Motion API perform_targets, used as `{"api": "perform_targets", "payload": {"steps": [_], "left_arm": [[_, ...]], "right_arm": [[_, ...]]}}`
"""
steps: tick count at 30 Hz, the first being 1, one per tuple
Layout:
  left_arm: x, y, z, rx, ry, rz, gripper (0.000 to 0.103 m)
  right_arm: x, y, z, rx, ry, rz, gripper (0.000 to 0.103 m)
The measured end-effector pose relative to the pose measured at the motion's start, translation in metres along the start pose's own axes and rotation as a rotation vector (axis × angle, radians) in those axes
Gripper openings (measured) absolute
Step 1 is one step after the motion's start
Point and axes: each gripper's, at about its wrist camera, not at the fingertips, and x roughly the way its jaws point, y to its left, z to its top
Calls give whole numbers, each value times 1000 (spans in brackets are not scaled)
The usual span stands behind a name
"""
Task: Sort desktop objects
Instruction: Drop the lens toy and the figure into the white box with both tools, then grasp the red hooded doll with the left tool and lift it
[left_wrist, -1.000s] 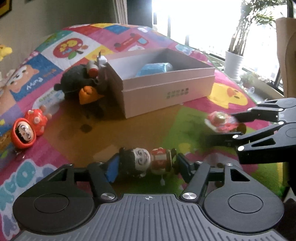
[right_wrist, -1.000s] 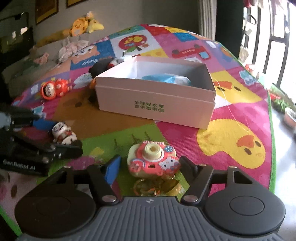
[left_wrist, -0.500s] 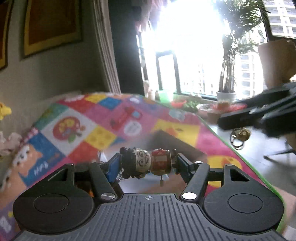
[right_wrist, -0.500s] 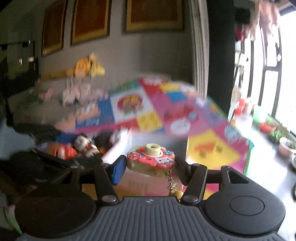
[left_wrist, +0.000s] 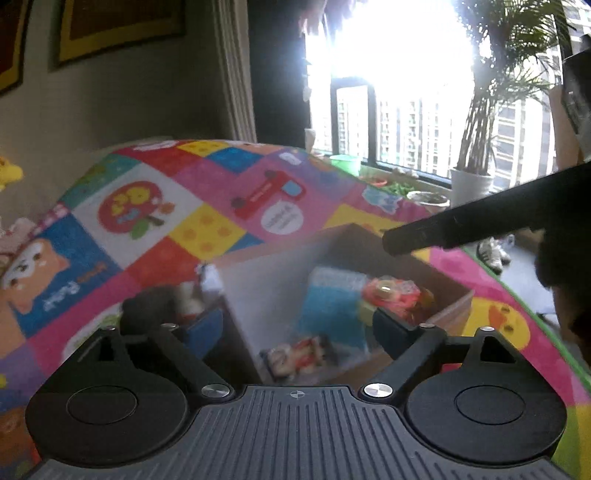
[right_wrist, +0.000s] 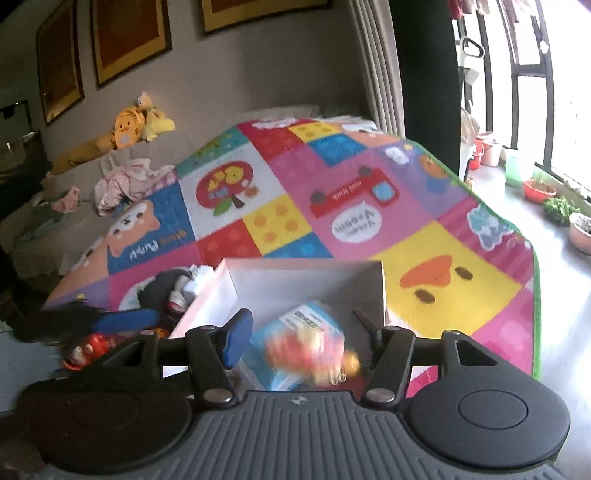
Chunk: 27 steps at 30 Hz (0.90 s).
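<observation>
A white cardboard box (left_wrist: 255, 280) (right_wrist: 303, 269) sits on the colourful play mat. My left gripper (left_wrist: 295, 328) is open above the box; the small red-and-black doll (left_wrist: 299, 356) lies blurred on the box floor below it. My right gripper (right_wrist: 306, 334) is open over the box; the pink toy camera (right_wrist: 306, 350) (left_wrist: 391, 295) lies blurred inside beside a blue packet (left_wrist: 328, 299) (right_wrist: 314, 321). The right gripper's finger (left_wrist: 461, 229) crosses the left wrist view above the box.
A black plush toy (right_wrist: 166, 291) (left_wrist: 151, 310) leans against the box's left side. A small red daruma toy (right_wrist: 83, 350) lies on the mat (right_wrist: 280, 206) left of it. A sofa with plush toys (right_wrist: 129, 125) stands behind. Potted plants (left_wrist: 472, 177) line the window.
Both grippers moved over the box and opened. The doll left the left gripper and the toy camera left the right gripper; both now lie in the box.
</observation>
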Motion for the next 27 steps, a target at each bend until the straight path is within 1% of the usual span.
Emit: {"api": "perform_targets", "payload": {"steps": [2,5,8,10,13,15,16,18,19,20,22,23,25,27], "left_arm": [[-10,8,-11,-23,21,17,94],[-26,21,-32,-91,57,46,94],[-36,33,-51,-137,77,112,94],[-40,43,-58,-154,75,186,94],[-47,60,-62,-169,44,348,94],[-47,73,-63,-191,35,408,94],[-43,81,-63,-196,42,444,94],[-34,93,-66,-187,82,496,94],[-26,103,-68,-198,116,514,92],[-22,109,-69,-214,142,513,92],[-12,120,-73,-255,186,498,87],[-8,124,-74,-272,202,490,82],[-5,126,-77,-277,212,493,67],[-3,126,-78,-265,216,498,58]], "right_arm": [[-2,2,-7,-2,-11,-10,64],[-12,10,-20,-43,-29,-12,70],[-25,25,-39,-109,-44,-1,73],[-31,36,-54,-149,-31,7,74],[-36,50,-80,-177,-8,5,76],[-38,54,-96,-173,11,12,77],[-38,56,-104,-169,17,15,77],[-39,58,-117,-171,11,19,77],[-39,59,-122,-166,1,26,79],[-39,58,-126,-151,-8,34,81],[-35,56,-132,-108,2,49,82],[-33,55,-131,-99,12,46,82],[-34,49,-129,-58,-5,46,84],[-33,43,-129,-23,1,54,84]]}}
